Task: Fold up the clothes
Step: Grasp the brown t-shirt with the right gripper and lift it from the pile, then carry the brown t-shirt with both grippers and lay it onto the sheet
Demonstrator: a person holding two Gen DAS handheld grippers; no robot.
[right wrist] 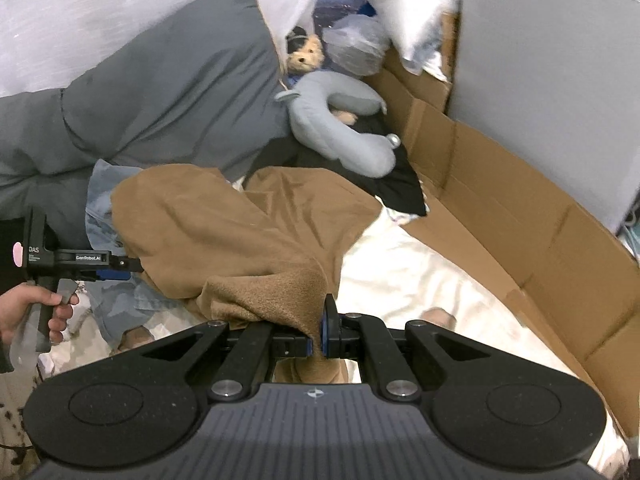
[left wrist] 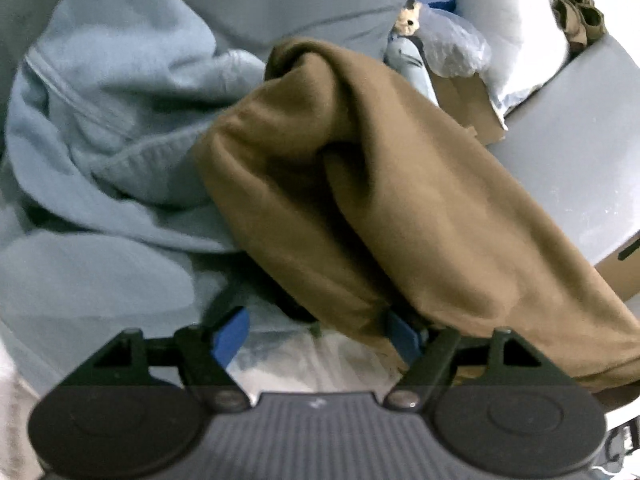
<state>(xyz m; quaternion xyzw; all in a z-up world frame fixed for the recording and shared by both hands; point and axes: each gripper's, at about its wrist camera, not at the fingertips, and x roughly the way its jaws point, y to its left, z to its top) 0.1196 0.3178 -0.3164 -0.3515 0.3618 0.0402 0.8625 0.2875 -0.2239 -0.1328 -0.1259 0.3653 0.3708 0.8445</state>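
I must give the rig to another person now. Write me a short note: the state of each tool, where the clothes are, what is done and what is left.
Right tool: shut on a ribbed edge of the brown garment, lifting it off the white sheet.
Left tool: open, nothing gripped; its right pad sits at the brown garment's lower edge.
Clothes: the brown garment is bunched, draped partly over the light blue sweatshirt, which lies crumpled to its left.
Done: only one edge is picked up; no fold shows yet.
Left: grip a second edge with the left tool, spread and fold the brown garment, then fold the blue one.
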